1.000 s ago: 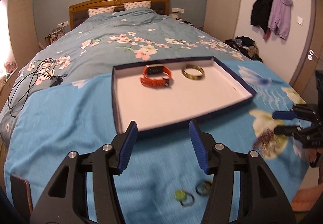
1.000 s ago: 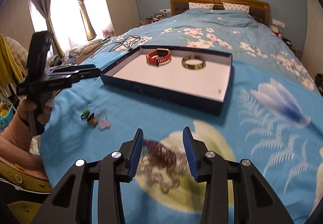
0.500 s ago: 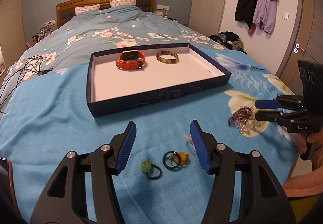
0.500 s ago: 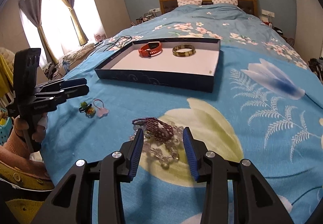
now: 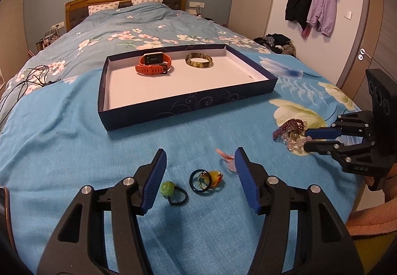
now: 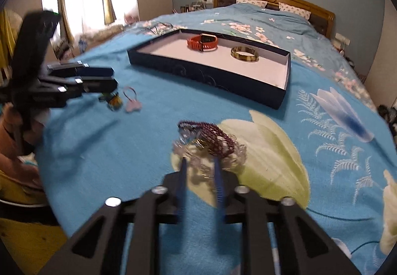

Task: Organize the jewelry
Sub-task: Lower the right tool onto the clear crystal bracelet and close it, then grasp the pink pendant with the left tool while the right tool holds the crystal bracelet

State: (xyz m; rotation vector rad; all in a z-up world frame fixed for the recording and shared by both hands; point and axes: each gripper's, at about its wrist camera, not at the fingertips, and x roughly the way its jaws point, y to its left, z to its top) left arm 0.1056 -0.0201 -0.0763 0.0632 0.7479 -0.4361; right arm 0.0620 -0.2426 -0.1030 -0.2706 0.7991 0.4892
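Observation:
A dark blue tray (image 5: pixel 188 106) (image 6: pixel 206 74) on the bed holds an orange watch (image 5: pixel 153 64) (image 6: pixel 202 42) and a gold bangle (image 5: pixel 199 61) (image 6: pixel 244 54). My left gripper (image 5: pixel 199 153) (image 6: pixel 109 79) stands open just above a green-bead hair tie (image 5: pixel 171 190), a dark ring with a yellow stone (image 5: pixel 206 179) and a pink hair tie (image 5: pixel 227 160). A pile of purple and clear bead bracelets (image 5: pixel 289 129) (image 6: pixel 213 141) lies at the right. My right gripper (image 6: pixel 201 163) (image 5: pixel 307 139) is closing on its near clear beads, which sit between the pads.
The blue floral bedspread (image 5: pixel 74 151) covers the whole bed. A black cable (image 5: pixel 19 86) lies at the far left and a phone (image 5: pixel 3 203) at the left edge. Coats (image 5: pixel 312 2) hang by the door. A person's sleeve (image 5: pixel 367 220) shows at the right.
My right gripper's jaws have narrowed around the bead bracelets and dipped toward them. The left gripper dropped and moved back, bringing the rings between its fingers, then stayed put.

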